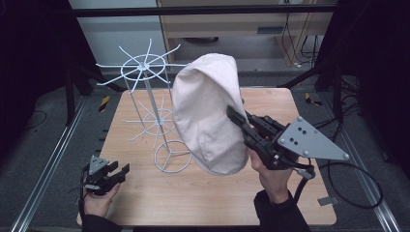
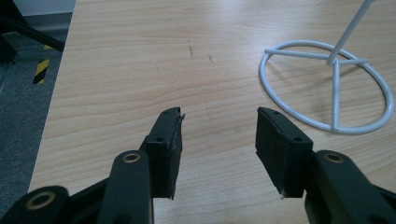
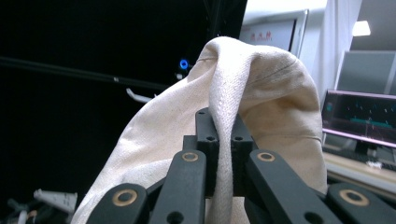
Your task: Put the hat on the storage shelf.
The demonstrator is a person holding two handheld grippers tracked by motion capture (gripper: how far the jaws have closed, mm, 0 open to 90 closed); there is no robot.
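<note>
Cream cloth, a soft hat (image 1: pixel 208 116), hangs in the air above the wooden table (image 1: pixel 227 203), pinched at a fold by the right gripper (image 1: pixel 237 116). In the right gripper view its black jaws are pressed together on a ridge of the fabric (image 3: pixel 224 116), and the crown bulges up behind them. The hat sits just beside the white wire rack (image 1: pixel 145 67), level with its upper ring of spokes and clear of the tabletop. Near the table's front left corner, the left gripper (image 1: pixel 118 171) rests low with jaws spread and nothing between them; the rack's round base (image 2: pixel 327 88) lies ahead of it.

The job in hand looks like hanging the hat on the rack. Done well, that means keeping the pinch firm, carrying the hat's open side over a spoke tip, and lowering gently, since the light rack could tip at a nudge. The idle left gripper could steady the base.
</note>
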